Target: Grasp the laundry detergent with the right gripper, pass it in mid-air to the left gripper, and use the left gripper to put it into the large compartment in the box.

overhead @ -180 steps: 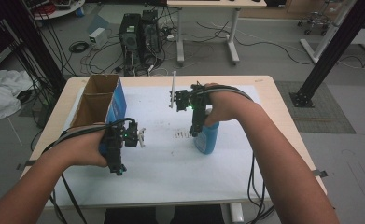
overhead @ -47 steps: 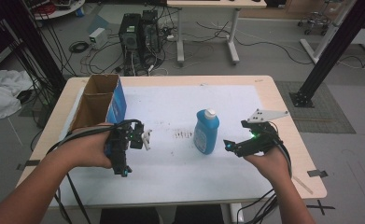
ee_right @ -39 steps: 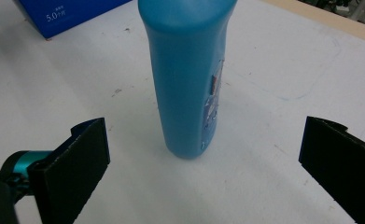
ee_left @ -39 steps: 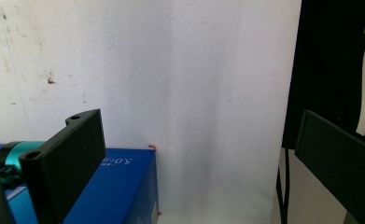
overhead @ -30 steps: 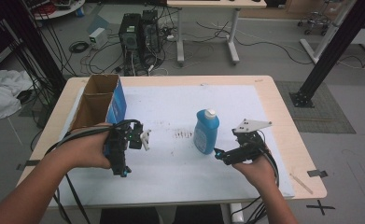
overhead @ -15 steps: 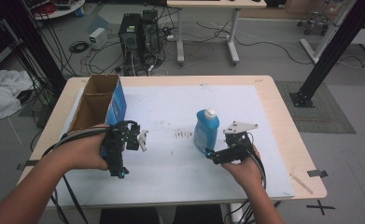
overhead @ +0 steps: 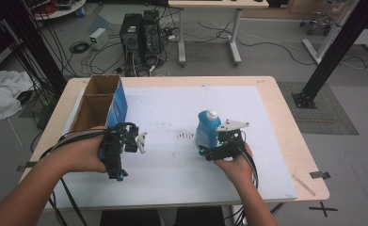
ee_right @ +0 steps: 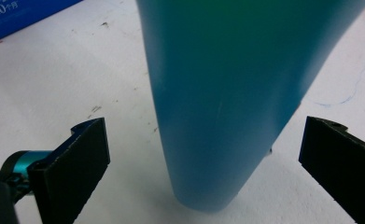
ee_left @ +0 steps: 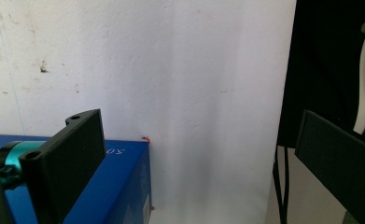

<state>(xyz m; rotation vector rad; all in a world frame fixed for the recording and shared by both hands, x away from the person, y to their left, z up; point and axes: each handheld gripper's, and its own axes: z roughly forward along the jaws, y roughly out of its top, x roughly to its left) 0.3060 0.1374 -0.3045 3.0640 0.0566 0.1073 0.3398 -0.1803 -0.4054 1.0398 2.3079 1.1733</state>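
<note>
A blue bottle (overhead: 207, 131) with a white cap (overhead: 212, 114) stands upright on the white table cover (overhead: 172, 108). My right gripper (overhead: 206, 149) is low at the bottle's near right side, open. In the right gripper view the bottle's lower body (ee_right: 227, 93) stands between the wide-apart jaws without touching them, and my right gripper (ee_right: 203, 128) is very close to it. My left gripper (overhead: 120, 141) rests in the hand beside the blue-sided cardboard box (overhead: 119, 104). In the left gripper view my left gripper (ee_left: 199, 126) is open and holds nothing, with the box's blue side (ee_left: 110, 182) at lower left.
The open cardboard box (overhead: 94, 101) stands at the table's left edge. Dark scuff marks (overhead: 186, 136) lie mid-table. A thin wooden stick (overhead: 304, 184) lies near the front right corner. Computer towers (overhead: 141, 35) and cables sit on the floor beyond the table.
The right gripper had let go of the bottle and pulled to the table's right side; it has since moved left to the bottle's base with open jaws. The left gripper stayed put.
</note>
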